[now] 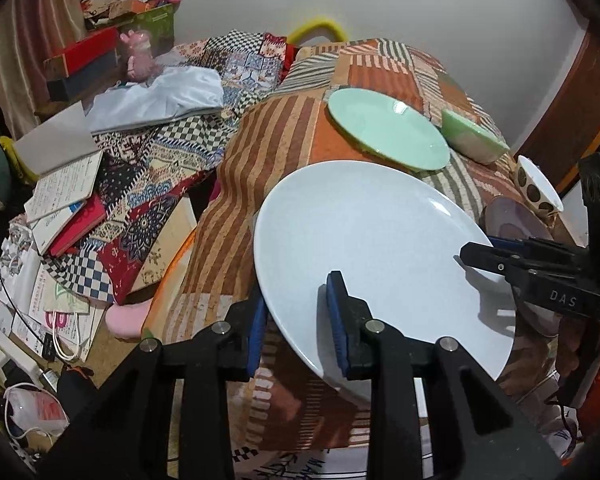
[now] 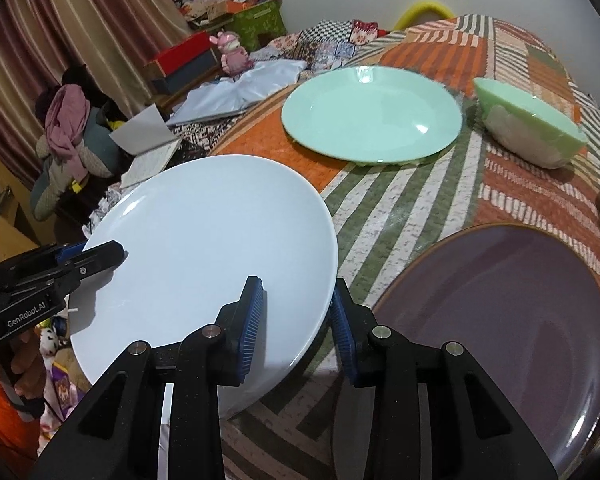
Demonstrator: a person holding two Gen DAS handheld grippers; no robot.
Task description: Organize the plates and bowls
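Note:
A large white plate [image 1: 372, 248] [image 2: 204, 240] hangs tilted over the near edge of the patchwork-covered table [image 2: 400, 208], gripped from two sides. My left gripper [image 1: 298, 324] is shut on its near rim, one pad on top and one underneath; in the right wrist view it [image 2: 114, 254] clamps the plate's left edge. My right gripper [image 2: 296, 320] is shut on the opposite rim and shows as [image 1: 466, 256] at the plate's right edge. Farther back lie a mint green plate [image 1: 388, 128] [image 2: 372, 114] and a green bowl [image 1: 474, 136] [image 2: 532, 128].
A purple plate [image 2: 500, 320] [image 1: 512, 216] lies just right of the white one, with a dotted bowl [image 1: 536, 188] beyond it. Books and papers [image 1: 64, 200], white cloth [image 1: 160, 96] and a pink figurine [image 2: 232, 54] clutter the lower surface on the left. A hand [image 2: 24, 360] holds the left gripper.

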